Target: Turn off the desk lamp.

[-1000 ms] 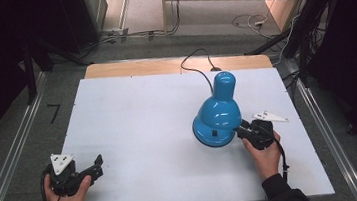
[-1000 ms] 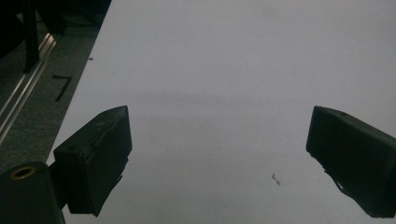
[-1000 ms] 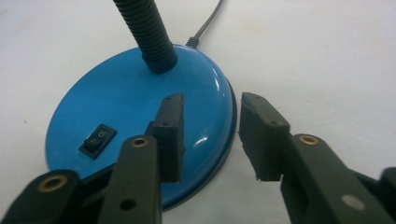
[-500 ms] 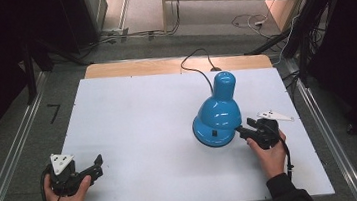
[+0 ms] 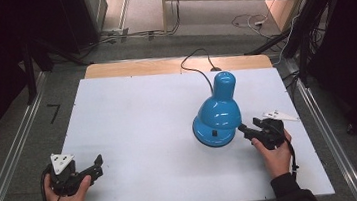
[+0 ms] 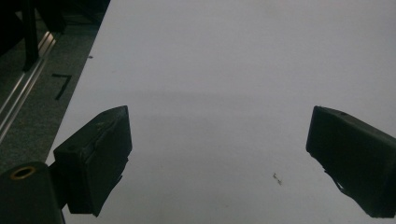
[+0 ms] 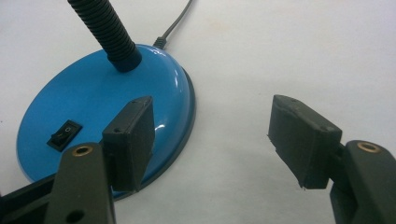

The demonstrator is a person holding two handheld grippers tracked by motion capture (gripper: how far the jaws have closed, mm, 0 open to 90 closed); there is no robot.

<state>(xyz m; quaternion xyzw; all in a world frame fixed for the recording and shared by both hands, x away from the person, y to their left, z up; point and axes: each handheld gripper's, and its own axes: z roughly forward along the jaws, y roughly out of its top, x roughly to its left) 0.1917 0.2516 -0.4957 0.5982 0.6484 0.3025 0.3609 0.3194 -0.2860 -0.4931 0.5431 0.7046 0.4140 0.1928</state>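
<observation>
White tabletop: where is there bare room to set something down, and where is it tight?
The white tabletop is bare across its whole left and middle, from the left gripper to the blue desk lamp. The near edge between both hands is also free. It is crowded at the right, where the right gripper sits beside the lamp's base, with its black cord behind.
</observation>
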